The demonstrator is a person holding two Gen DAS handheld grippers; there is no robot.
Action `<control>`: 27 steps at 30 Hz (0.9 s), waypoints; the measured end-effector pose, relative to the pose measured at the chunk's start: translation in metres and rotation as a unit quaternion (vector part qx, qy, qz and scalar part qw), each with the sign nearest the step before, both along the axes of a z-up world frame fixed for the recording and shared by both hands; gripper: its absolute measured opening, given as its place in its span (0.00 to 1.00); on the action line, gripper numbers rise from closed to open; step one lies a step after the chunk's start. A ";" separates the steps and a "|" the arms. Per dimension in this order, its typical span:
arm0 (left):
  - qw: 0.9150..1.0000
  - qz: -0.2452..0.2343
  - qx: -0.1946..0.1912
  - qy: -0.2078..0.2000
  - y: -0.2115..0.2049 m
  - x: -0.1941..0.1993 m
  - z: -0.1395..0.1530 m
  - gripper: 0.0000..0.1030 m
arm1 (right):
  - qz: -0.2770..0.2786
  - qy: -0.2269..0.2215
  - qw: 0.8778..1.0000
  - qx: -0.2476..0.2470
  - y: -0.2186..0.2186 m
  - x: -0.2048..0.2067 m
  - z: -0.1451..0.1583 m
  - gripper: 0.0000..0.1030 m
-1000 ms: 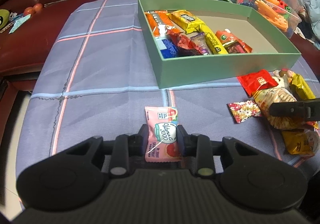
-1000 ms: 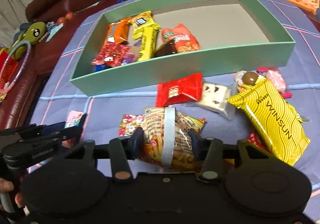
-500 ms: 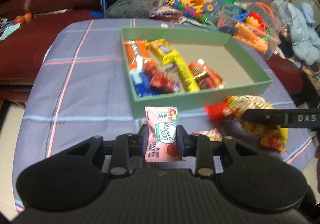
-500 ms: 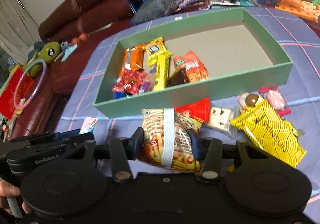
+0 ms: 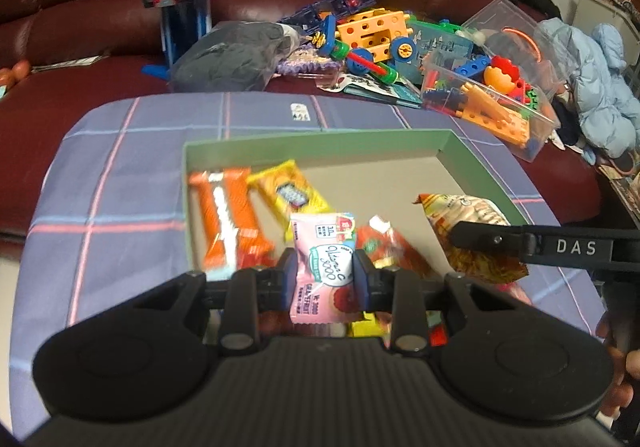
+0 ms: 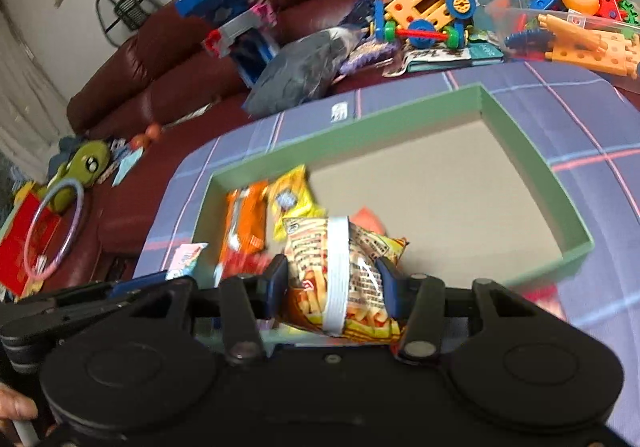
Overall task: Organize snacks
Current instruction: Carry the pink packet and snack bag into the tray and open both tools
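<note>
Both packets have come up off the worktop since a second ago and now hang over the green box (image 5: pixel 476 163): delivery is near. Your left claw (image 5: pixel 325 279) is clamped narrowly on the pink sachet (image 5: pixel 323 267), over the filled left end. Your right claw (image 6: pixel 332 287) grips the chip bag (image 6: pixel 340 275), wider set, beside the bare floor toward the box's right end.
</note>
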State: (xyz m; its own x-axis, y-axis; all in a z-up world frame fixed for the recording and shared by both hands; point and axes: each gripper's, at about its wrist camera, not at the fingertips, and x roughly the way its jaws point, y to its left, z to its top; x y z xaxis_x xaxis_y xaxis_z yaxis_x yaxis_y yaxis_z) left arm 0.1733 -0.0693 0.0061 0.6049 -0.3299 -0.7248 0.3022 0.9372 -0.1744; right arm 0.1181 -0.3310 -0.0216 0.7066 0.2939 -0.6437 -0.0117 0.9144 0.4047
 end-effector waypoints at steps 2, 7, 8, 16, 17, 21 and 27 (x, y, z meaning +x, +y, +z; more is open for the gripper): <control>1.000 -0.003 0.004 0.005 -0.010 0.021 -0.004 0.28 | -0.008 0.000 1.000 0.004 -0.002 0.018 -0.002 0.45; 1.000 -0.009 0.009 0.016 -0.034 0.065 -0.015 0.28 | -0.019 0.008 1.000 0.015 -0.010 0.064 -0.010 0.45; 1.000 -0.010 0.010 0.018 -0.038 0.074 -0.018 0.28 | -0.021 0.011 1.000 0.018 -0.013 0.073 -0.013 0.45; 0.999 -0.003 0.024 0.021 -0.064 0.128 -0.032 0.31 | -0.029 0.024 0.999 0.032 -0.020 0.126 -0.033 0.45; 0.999 0.002 0.027 0.021 -0.066 0.133 -0.034 0.33 | -0.030 0.023 0.999 0.035 -0.019 0.130 -0.033 0.47; 0.999 0.027 0.036 0.019 -0.066 0.141 -0.039 0.81 | -0.038 0.025 0.997 0.067 -0.024 0.146 -0.037 0.73; 0.998 0.046 0.041 0.021 -0.059 0.134 -0.041 1.00 | -0.046 0.015 0.995 0.084 -0.036 0.149 -0.035 1.00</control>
State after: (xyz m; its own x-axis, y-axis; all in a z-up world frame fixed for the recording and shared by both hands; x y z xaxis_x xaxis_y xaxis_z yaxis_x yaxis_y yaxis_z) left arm 0.3071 -0.1286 -0.0350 0.5979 -0.2126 -0.7729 0.2081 0.9723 -0.1064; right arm 0.2669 -0.3670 -0.0563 0.7170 0.3336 -0.6121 0.0838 0.8305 0.5507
